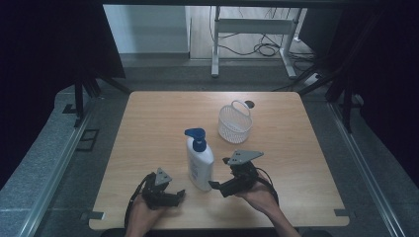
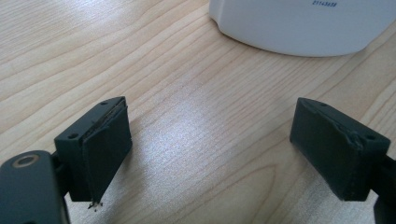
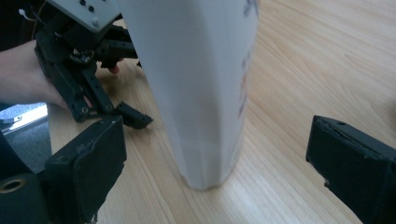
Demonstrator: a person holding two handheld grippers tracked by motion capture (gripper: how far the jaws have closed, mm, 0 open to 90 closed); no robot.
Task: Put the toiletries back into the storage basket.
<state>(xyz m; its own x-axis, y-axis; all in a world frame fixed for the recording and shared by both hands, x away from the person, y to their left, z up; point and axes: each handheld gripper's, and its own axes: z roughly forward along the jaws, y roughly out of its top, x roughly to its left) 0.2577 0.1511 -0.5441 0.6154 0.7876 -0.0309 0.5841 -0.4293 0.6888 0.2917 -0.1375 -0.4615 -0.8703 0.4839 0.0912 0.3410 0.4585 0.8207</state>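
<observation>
So on the left side, the left gripper (image 1: pixel 174 194) sits low on the wooden table (image 1: pixel 148 128), near the front edge, held in the person's left hand (image 1: pixel 143 213). In the left gripper view its jaws are spread wide with nothing but bare wood between them, and the rounded white base of the lotion bottle (image 2: pixel 299 23) sits a bit ahead of them, not touching.

Moving to the middle, the lotion bottle (image 1: pixel 199 163) is standing upright on the table, white body with a blue pump top (image 1: pixel 196 137) and some blue print on the front. It's toward the front half of the table, between the two grippers.

Right next to it on the right, the right gripper (image 1: pixel 217 186) comes in from the side, tips just by the lower part of the bottle, grey plate (image 1: pixel 244 156) on top, right hand (image 1: pixel 259 197) behind it. In the right gripper view the bottle (image 3: pixel 201 93) stands between the jaws, but there's a clear gap on each side, so the gripper is open and not squeezing it yet.

Further back and to the right is a little white mesh basket (image 1: pixel 235 123) with a loop handle, well apart from the bottle, standing upright.
</observation>
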